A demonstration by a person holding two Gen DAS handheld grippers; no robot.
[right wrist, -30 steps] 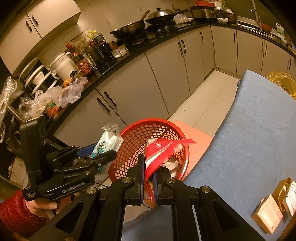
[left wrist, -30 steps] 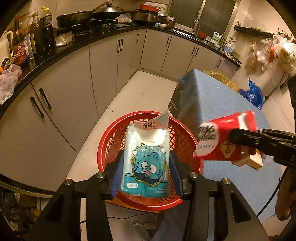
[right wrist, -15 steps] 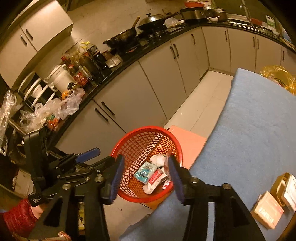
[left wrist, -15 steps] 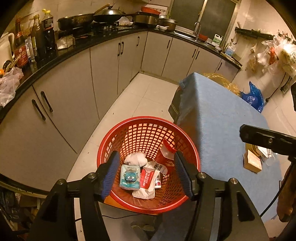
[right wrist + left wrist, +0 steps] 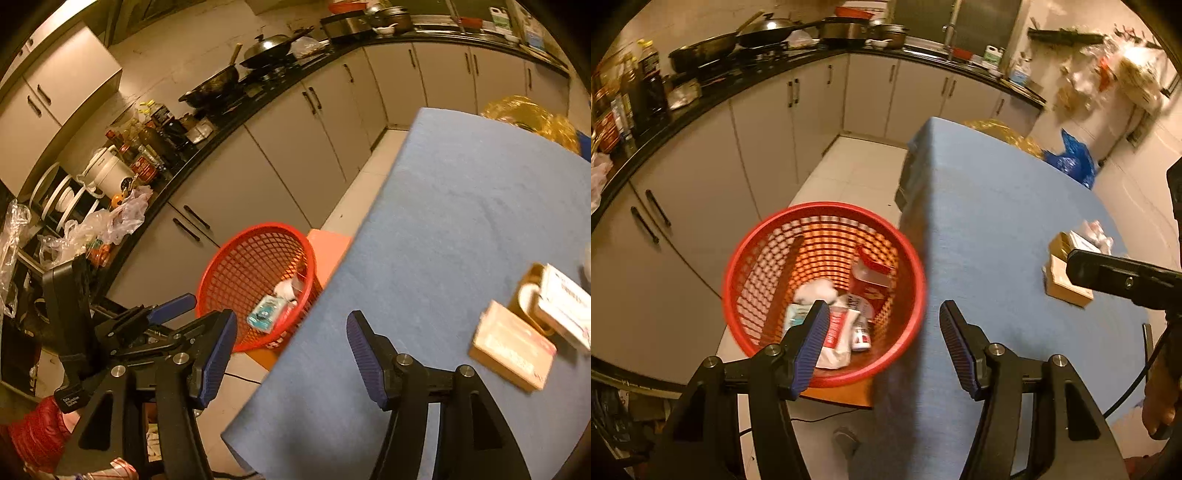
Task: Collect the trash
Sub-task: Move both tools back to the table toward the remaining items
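- The red basket (image 5: 823,291) stands on the floor just beside the edge of the blue-covered table (image 5: 997,236), which looks like a handy spot for rubbish carried off the tabletop.
- Trash already lies in the bottom of the basket: a blue-and-white packet (image 5: 266,313), a red carton (image 5: 871,273) and some white wrappers (image 5: 838,332).
- More rubbish waits on the table, well apart from the basket: a flat brown box (image 5: 511,345) and, touching it on the far side, a small heap of boxes and paper (image 5: 557,295).
- The left gripper (image 5: 881,343) points steeply down over the basket rim and the table edge; its jaws stand about halfway apart with nothing between them.
- The right gripper (image 5: 290,354) also tilts down, hanging over the table's near corner; its jaws are opening, and nothing is between them either.
- In the right camera the left gripper shows low at the left, carried by a hand in a red sleeve (image 5: 37,432).
- Judged from this, both tools are free, and the brown box is the likely next pick.
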